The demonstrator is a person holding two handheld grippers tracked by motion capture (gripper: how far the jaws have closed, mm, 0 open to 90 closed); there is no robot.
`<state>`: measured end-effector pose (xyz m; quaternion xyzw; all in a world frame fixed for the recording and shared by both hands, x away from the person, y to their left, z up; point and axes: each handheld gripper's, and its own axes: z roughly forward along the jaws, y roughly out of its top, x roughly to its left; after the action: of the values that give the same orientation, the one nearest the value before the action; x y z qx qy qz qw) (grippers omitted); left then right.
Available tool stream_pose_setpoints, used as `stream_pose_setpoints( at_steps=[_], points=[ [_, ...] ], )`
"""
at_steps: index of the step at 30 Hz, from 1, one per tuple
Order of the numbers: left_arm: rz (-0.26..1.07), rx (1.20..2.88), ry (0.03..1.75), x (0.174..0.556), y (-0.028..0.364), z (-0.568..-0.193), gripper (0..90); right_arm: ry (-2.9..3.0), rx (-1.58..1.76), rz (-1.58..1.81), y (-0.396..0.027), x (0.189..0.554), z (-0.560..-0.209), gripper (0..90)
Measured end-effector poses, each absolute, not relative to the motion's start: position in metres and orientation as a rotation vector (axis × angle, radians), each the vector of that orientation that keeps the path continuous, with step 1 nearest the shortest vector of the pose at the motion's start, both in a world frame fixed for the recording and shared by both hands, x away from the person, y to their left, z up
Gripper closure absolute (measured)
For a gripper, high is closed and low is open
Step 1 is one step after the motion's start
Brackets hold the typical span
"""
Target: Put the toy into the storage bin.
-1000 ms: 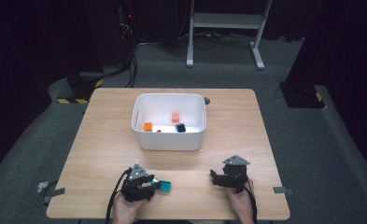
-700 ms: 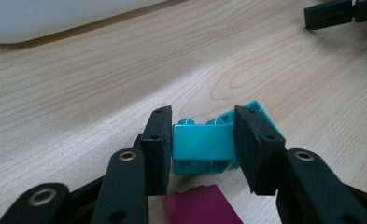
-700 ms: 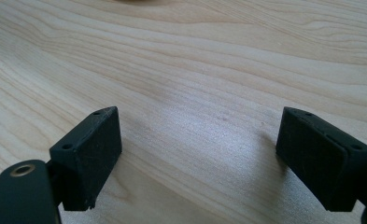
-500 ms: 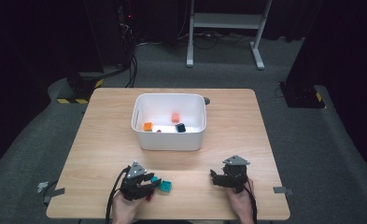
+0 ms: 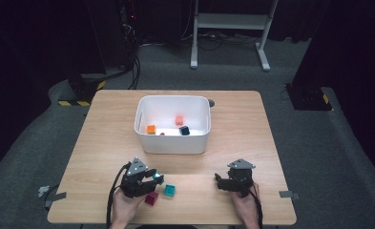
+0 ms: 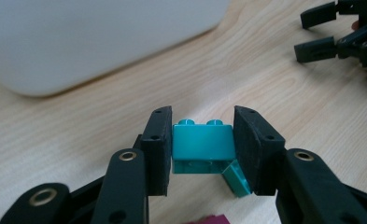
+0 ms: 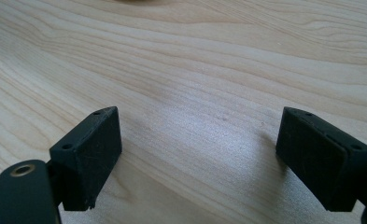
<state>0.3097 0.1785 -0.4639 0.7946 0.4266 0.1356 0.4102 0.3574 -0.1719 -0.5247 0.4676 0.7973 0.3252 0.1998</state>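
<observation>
jaws of the left gripper (image 6: 202, 149) are clamped on a teal brick (image 6: 202, 142), both pads pressed against its sides, with its studs facing up. in the high view the left gripper (image 5: 149, 177) is seen near the front edge of the wooden surface (image 5: 104, 143), the held brick raised off it. a second teal brick (image 5: 169, 191) and a magenta brick (image 5: 151, 199) are seen lying on the surface just beside the gripper. a white bin (image 5: 173, 143) is placed at the middle of the surface, with an orange brick (image 5: 151, 129), a red-orange brick (image 5: 179, 120) and a dark brick (image 5: 184, 130) inside. jaws of the right gripper (image 7: 200, 158) are held wide apart above bare wood, nothing between them.
</observation>
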Motion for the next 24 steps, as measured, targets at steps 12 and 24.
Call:
stream_pose_setpoints(
  at_steps=[12, 24],
  points=[
    [0.357, 1.986, 1.035, 0.324, 0.182, -0.439, 58.4, 2.229, 1.307, 0.909, -0.172, 0.357, -0.525, 13.9],
    [0.333, 1.939, 1.014, 0.338, 0.193, -0.412, 58.4, 2.229, 1.309, 0.909, -0.172, 0.357, -0.525, 13.9]
  ],
)
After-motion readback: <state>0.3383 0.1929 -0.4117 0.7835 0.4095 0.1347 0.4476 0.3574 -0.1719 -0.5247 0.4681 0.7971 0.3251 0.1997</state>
